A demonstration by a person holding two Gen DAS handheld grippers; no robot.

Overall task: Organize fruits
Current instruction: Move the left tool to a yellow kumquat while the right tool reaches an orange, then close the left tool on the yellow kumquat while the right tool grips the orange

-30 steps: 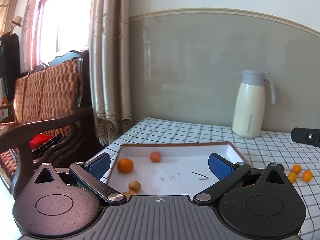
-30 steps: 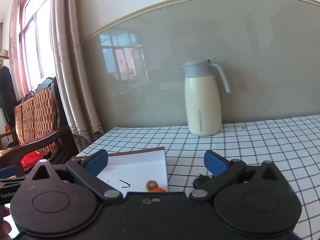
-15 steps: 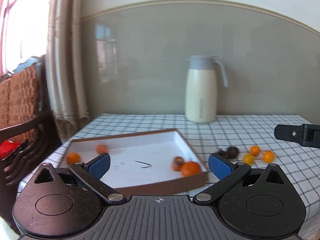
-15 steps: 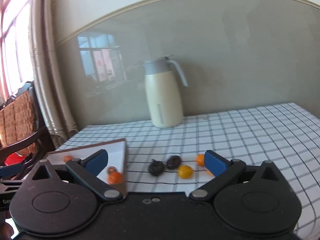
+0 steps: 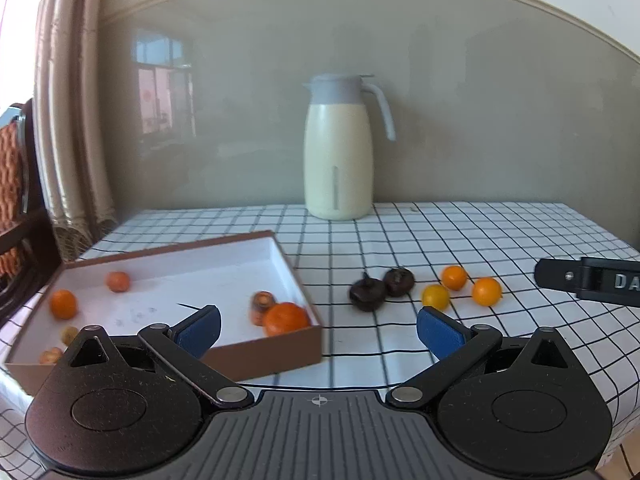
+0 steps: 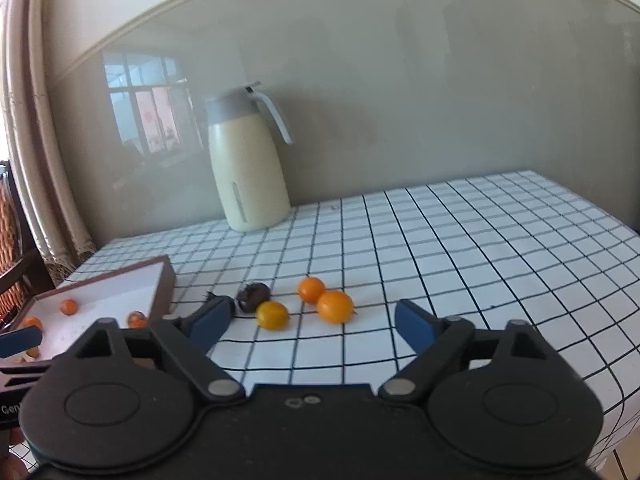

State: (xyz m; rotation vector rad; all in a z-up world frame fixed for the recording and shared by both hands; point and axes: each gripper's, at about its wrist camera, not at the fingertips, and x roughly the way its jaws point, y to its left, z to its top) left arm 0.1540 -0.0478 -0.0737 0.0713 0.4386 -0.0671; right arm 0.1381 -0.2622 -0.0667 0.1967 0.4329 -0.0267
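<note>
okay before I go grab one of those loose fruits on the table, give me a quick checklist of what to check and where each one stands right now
1. Right gripper empty: ok, nothing between the pads; its jaws are closing.
2. Left gripper empty and open: ok.
3. Loose fruits within view: ok, yellow fruit, two orange fruits, dark fruits on the tablecloth.
4. Target free to grasp: not ok, the orange pair touch each other; the yellow one stands apart.
5. Box has room: ok, bare floor mid-box.
6. Jug out of the way: ok, back by the wall.
</note>
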